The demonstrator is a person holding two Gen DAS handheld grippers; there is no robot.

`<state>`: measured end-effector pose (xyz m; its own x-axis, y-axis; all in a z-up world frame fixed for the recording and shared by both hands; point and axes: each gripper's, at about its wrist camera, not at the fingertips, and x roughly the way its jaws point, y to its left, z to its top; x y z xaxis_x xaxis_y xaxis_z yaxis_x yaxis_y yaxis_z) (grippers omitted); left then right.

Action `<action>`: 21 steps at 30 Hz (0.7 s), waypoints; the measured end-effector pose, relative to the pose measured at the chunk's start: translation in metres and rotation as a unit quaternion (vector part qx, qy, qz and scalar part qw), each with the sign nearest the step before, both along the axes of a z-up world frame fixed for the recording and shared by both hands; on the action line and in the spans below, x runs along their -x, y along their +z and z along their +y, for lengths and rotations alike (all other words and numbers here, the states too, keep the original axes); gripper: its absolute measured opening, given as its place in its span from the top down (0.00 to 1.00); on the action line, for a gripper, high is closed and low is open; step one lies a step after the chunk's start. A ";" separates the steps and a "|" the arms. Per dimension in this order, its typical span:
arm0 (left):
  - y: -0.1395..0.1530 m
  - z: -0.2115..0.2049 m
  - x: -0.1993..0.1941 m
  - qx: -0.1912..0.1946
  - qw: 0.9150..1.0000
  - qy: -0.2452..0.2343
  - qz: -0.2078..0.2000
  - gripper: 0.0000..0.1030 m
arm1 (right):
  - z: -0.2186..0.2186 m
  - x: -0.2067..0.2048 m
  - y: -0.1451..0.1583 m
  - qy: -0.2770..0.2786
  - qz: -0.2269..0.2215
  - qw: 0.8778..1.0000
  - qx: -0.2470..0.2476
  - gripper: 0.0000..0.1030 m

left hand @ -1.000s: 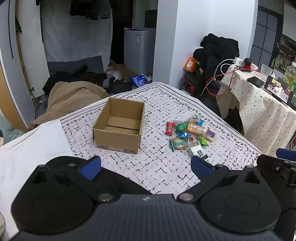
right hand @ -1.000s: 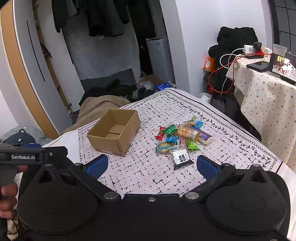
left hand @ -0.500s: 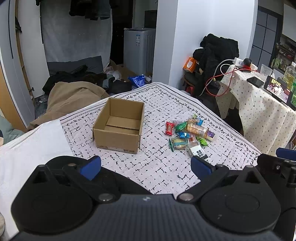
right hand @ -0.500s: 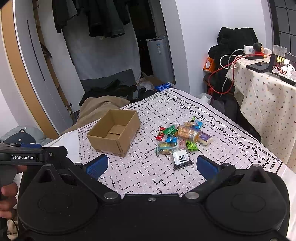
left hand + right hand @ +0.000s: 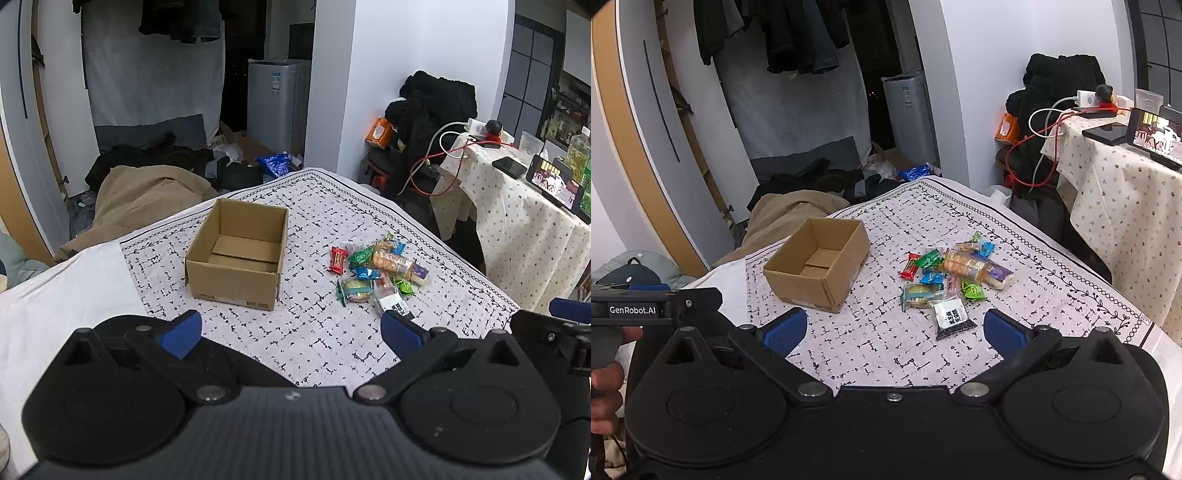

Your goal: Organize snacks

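- Left wrist view: left gripper [image 5: 291, 330] sits low in frame, fingers [image 5: 183, 332] spread wide, nothing between them. It hangs above the near edge of the patterned cloth [image 5: 317, 343], well short of the goods.
- Cardboard box [image 5: 238, 256] stands upright at centre, mouth open and empty; its long axis runs from lower left toward upper right of the frame.
- Snack pile [image 5: 373, 275] lies right of centre, apart from the box. The long biscuit sleeve [image 5: 400, 264] points from upper left to lower right; the white-and-black packet [image 5: 393, 304] is the nearest piece.
- Part of the right gripper shows at the right edge of the frame.
- Right wrist view: right gripper [image 5: 895, 328] also stands wide open and empty, low centre. Box sits centre-left, pile centre-right, the white-and-black packet just above and between the fingers, long axis running nearly up-down in frame.
- A hand [image 5: 605, 391] grips the other handle at lower left.
- Step in hand, as I judge it: first reach for a snack. Best taken by the right gripper, starting with the loose near packet.
- Come down with the fingers set across its short side, close on the wrapper only, not the cloth.
- Lift clear before swinging left over the box rim.
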<state>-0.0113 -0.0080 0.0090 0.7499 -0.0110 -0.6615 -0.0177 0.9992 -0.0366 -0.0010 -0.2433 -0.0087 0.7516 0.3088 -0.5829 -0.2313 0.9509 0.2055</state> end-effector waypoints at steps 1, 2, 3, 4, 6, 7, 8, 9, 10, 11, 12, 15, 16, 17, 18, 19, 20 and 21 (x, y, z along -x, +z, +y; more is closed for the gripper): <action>0.000 0.000 -0.001 0.000 1.000 0.000 0.000 0.00 | 0.000 -0.001 0.000 0.001 0.000 1.000 0.000 0.00; 0.000 0.000 -0.001 0.001 1.000 0.001 0.000 0.00 | 0.000 -0.001 0.000 0.002 0.000 1.000 0.001 0.00; 0.000 0.000 -0.001 0.001 1.000 0.001 0.000 0.00 | 0.001 -0.002 0.000 0.004 0.000 1.000 0.001 0.00; -0.001 0.001 -0.002 0.001 1.000 0.001 0.000 0.00 | 0.001 -0.004 -0.001 0.005 0.000 1.000 0.002 0.00; -0.001 0.000 -0.006 0.001 1.000 0.002 0.001 0.00 | 0.001 -0.007 -0.002 0.005 0.002 1.000 0.001 0.00; -0.002 0.000 -0.008 0.001 1.000 0.002 0.002 0.00 | 0.000 -0.008 -0.002 0.005 0.003 1.000 0.001 0.00; -0.002 0.000 -0.009 0.000 1.000 0.002 0.002 0.00 | 0.000 -0.010 -0.003 0.005 0.005 1.000 0.000 0.00; -0.002 -0.001 -0.011 0.000 1.000 0.002 0.003 0.00 | -0.001 -0.013 -0.005 0.004 0.006 1.000 0.000 0.00; -0.003 -0.001 -0.012 0.001 1.000 0.002 0.003 0.00 | -0.002 -0.015 -0.006 0.004 0.008 1.000 0.000 0.00; -0.003 -0.002 -0.014 0.001 1.000 0.001 0.003 0.00 | -0.003 -0.017 -0.007 0.002 0.009 1.000 0.001 0.00; -0.004 -0.002 -0.016 0.001 1.000 0.001 0.004 0.00 | -0.005 -0.020 -0.008 0.001 0.011 1.000 0.002 0.00; -0.007 -0.004 -0.023 0.002 1.000 0.002 0.006 0.00 | -0.009 -0.028 -0.011 -0.001 0.014 1.000 0.005 0.00; -0.008 -0.005 -0.026 0.002 1.000 0.002 0.007 0.00 | -0.011 -0.031 -0.012 -0.001 0.015 1.000 0.005 0.00; -0.009 -0.007 -0.029 0.002 1.000 0.003 0.008 0.00 | -0.012 -0.034 -0.013 -0.002 0.017 1.000 0.006 0.00; -0.011 -0.008 -0.032 0.003 1.000 0.004 0.009 0.00 | -0.015 -0.038 -0.014 -0.006 0.017 1.000 0.005 0.00; -0.011 -0.008 -0.035 0.003 1.000 0.004 0.010 0.00 | -0.017 -0.042 -0.015 -0.010 0.017 1.000 0.006 0.00; -0.014 -0.010 -0.040 0.005 1.000 0.006 0.013 0.00 | -0.019 -0.045 -0.017 -0.012 0.018 1.000 0.006 0.00; -0.015 -0.011 -0.042 0.006 1.000 0.006 0.015 0.00 | -0.021 -0.049 -0.019 -0.015 0.019 1.000 0.006 0.00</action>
